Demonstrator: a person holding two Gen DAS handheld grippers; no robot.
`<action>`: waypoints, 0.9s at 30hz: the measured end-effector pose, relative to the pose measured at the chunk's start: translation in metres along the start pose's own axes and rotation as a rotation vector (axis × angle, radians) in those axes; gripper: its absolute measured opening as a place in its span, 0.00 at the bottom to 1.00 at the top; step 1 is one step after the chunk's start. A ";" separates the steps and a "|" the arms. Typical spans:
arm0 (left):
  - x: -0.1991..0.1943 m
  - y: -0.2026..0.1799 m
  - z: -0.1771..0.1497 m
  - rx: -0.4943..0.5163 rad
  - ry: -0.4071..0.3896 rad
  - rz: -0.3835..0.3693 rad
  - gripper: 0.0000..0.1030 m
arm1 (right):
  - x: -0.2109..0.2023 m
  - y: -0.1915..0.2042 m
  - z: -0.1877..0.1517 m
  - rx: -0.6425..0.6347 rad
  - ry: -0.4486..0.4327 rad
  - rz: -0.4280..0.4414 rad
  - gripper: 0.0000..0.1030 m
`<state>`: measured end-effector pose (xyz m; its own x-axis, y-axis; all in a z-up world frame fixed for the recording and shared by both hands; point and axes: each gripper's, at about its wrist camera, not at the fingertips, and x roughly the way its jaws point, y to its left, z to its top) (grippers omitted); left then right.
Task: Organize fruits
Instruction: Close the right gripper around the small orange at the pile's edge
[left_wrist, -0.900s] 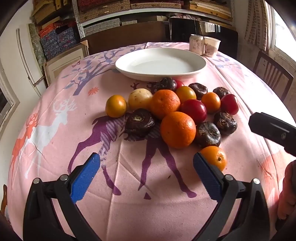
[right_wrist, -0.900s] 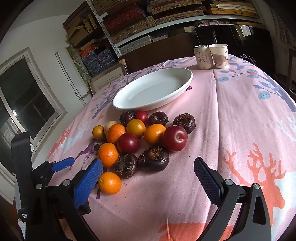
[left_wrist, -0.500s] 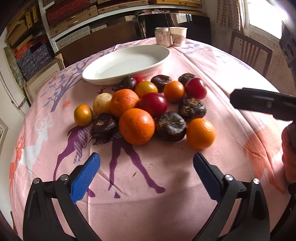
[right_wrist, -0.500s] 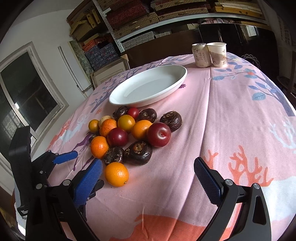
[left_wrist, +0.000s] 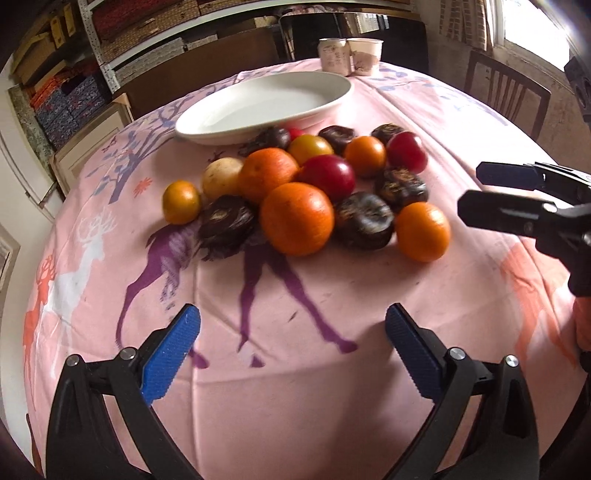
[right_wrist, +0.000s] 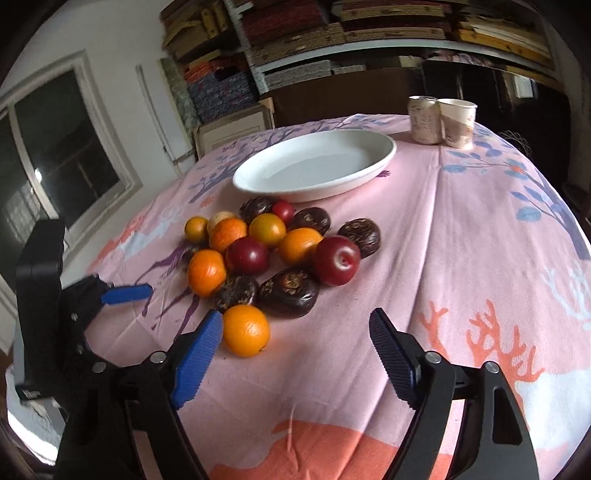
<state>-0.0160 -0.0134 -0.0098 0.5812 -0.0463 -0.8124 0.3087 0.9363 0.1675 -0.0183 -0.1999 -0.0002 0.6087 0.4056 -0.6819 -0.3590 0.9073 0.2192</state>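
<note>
A pile of fruit lies on the pink deer-print tablecloth: oranges, red plums (right_wrist: 337, 260), dark brown wrinkled fruits (right_wrist: 290, 291) and small yellow ones. An empty white oval plate (left_wrist: 266, 99) (right_wrist: 314, 166) stands just behind the pile. My left gripper (left_wrist: 291, 314) is open wide over bare cloth in front of a big orange (left_wrist: 297, 218). My right gripper (right_wrist: 295, 321) is open with nothing between its pads; its left pad is just beside the nearest orange (right_wrist: 245, 334) (left_wrist: 423, 230). Each gripper shows in the other's view: the right gripper (left_wrist: 517, 195), the left gripper (right_wrist: 125, 293).
A can (right_wrist: 424, 118) and a paper cup (right_wrist: 458, 122) stand at the far edge of the table. A wooden chair (left_wrist: 506, 96) is at the right, with shelves of boxes behind and a window (right_wrist: 66, 158) at the left. Bare cloth lies right of the pile.
Both grippers have come closer to the fruit pile. The right gripper's jaws have narrowed, and its left pad now sits next to the nearest orange. The fruit has not moved.
</note>
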 end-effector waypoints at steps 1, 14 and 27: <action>-0.001 0.009 -0.004 -0.015 0.006 0.010 0.96 | 0.004 0.004 0.001 -0.014 0.020 -0.006 0.71; -0.004 0.033 0.005 -0.089 0.007 -0.039 0.96 | 0.035 0.021 0.008 0.001 0.130 0.093 0.34; 0.005 0.004 0.050 -0.058 -0.028 -0.150 0.82 | 0.004 -0.074 0.005 0.401 -0.003 0.125 0.35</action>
<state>0.0259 -0.0273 0.0153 0.5528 -0.1963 -0.8099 0.3501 0.9366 0.0120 0.0143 -0.2648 -0.0163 0.5804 0.5151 -0.6307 -0.1267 0.8222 0.5550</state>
